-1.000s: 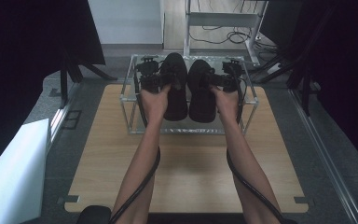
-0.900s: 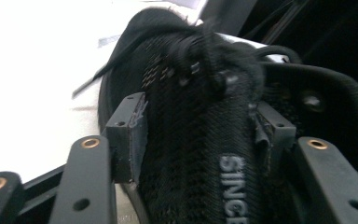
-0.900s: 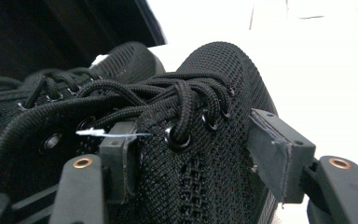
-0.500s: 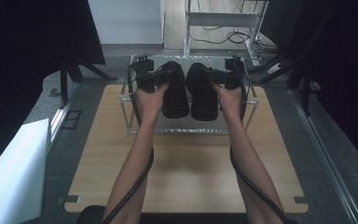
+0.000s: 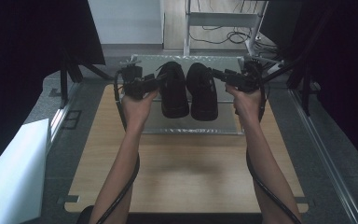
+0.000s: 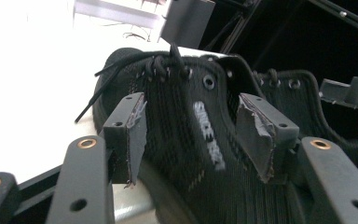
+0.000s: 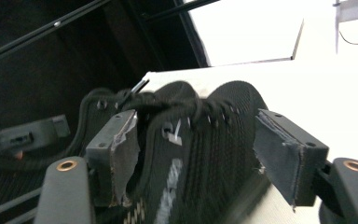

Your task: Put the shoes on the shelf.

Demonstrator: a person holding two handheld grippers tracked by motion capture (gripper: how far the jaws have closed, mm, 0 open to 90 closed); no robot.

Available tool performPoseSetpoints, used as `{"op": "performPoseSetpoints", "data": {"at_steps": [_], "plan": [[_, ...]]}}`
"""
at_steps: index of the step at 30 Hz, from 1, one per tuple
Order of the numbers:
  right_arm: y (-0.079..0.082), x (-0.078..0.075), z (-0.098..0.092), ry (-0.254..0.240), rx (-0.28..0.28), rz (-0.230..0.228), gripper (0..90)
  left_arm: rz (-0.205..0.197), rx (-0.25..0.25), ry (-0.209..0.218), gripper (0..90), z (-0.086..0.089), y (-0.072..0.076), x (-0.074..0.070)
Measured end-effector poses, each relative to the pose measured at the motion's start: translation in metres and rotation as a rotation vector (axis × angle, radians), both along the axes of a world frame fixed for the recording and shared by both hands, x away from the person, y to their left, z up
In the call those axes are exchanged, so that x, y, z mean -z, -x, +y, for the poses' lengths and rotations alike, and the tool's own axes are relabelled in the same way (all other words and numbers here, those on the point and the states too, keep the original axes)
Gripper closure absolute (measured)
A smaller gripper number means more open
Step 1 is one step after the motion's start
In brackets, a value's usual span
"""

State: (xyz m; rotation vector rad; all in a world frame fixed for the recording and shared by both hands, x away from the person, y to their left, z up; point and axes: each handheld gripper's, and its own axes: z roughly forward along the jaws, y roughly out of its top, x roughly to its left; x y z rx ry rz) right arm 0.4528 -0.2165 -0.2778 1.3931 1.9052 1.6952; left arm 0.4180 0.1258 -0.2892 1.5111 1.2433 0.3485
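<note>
So there's a pair of black shoes sitting side by side on a glass shelf [image 5: 193, 127] at the far edge of the wooden bench [image 5: 186, 172], roughly in the middle between the left and right edges. Toes point back toward the person, heels toward the far side.

The left gripper [image 5: 154, 83] is just beside the left shoe [image 5: 173, 91], on its outer side near the laces. In the left gripper view the fingers [image 6: 133, 135] stand partly apart, with the side of that shoe straight ahead in the gap between them. The pads aren't pressing on it; there's a clear bit of space on either side, so nothing is being held. The log of motion says the jaws have just been opening a little, and the shoe is still framed between them but free. You can see white lettering down the shoe's side and the knotted lace [image 6: 161, 63] on top.

The right gripper [image 5: 216, 73] mirrors it on the outer side of the right shoe [image 5: 202, 91], a touch farther off. In the right gripper view its fingers [image 7: 286, 156] are spread fairly wide, having just been opening too, and the shoe shows between them without either pad touching it. The picture is a bit blurred there.

Both shoes look flat on the shelf, touching or nearly touching each other along their inner sides; can't tell which. Cables [image 5: 126, 186] trail back along both forearms.
</note>
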Motion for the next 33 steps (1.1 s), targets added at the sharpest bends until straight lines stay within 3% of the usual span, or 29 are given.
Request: {"op": "performPoseSetpoints", "data": {"at_steps": [8,12,16,17,18,20,24,27,33], "plan": [[0.032,0.026,-0.019,0.017,-0.071,0.01,48.5,-0.02,0.043,-0.039,49.9,0.008,0.026,0.019],[0.055,0.043,-0.022,0.018,-0.113,-0.002,60.7,-0.042,0.075,-0.066,63.1,0.009,0.047,0.031],[0.072,0.05,-0.021,0.01,-0.135,-0.018,68.3,-0.06,0.097,-0.091,71.3,0.007,0.061,0.035],[0.084,0.053,-0.02,0.032,-0.141,-0.041,73.4,-0.065,0.117,-0.093,75.5,0.006,0.07,0.039],[0.084,0.053,-0.02,0.032,-0.141,-0.041,73.4,-0.065,0.117,-0.093,77.7,0.006,0.07,0.039],[0.101,0.059,-0.02,0.052,-0.15,-0.059,81.6,-0.07,0.14,-0.098,81.3,0.004,0.081,0.044],[0.11,0.067,-0.02,0.052,-0.187,-0.049,85.9,-0.059,0.176,-0.093,83.5,0.0,0.092,0.054],[0.112,0.081,-0.013,0.054,-0.225,-0.03,87.9,-0.054,0.212,-0.115,83.7,-0.01,0.1,0.065],[0.107,0.088,-0.001,0.058,-0.237,-0.035,88.4,-0.056,0.199,-0.147,83.6,-0.019,0.097,0.071]]}}
